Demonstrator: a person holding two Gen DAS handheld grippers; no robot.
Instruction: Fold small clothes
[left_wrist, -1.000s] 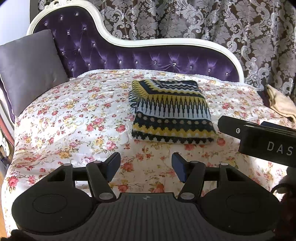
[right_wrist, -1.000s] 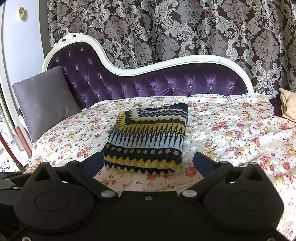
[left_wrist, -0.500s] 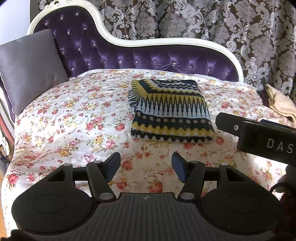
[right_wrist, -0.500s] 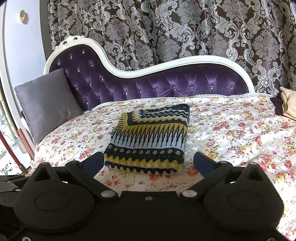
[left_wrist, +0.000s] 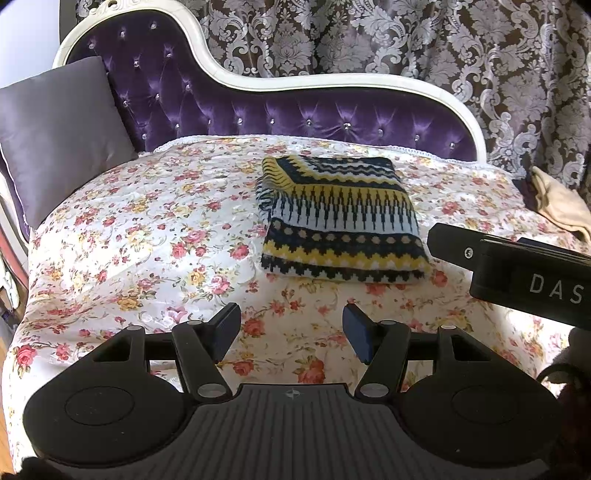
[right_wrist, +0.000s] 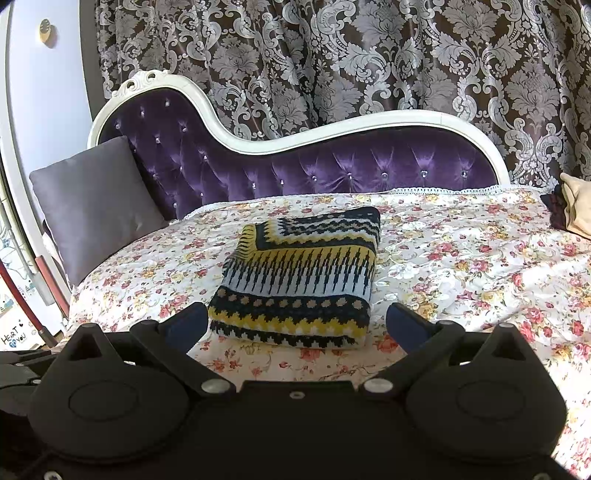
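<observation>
While sweater (right_wrist: 299, 280) lies folded, both grippers (left_wrist: 291, 332) (right_wrist: 295, 325) apparently empty, agape.

Folded knit (left_wrist: 340, 218) on floral bedspread (left_wrist: 147, 236)

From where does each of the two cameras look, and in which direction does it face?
Left wrist: on the left gripper, jaws open, facing the folded navy-and-yellow knitted garment; the right gripper's body enters at right.
Right wrist: on the right gripper, jaws open, nearer the garment.
Shared: garment, floral bedspread, grey cushion.
</observation>
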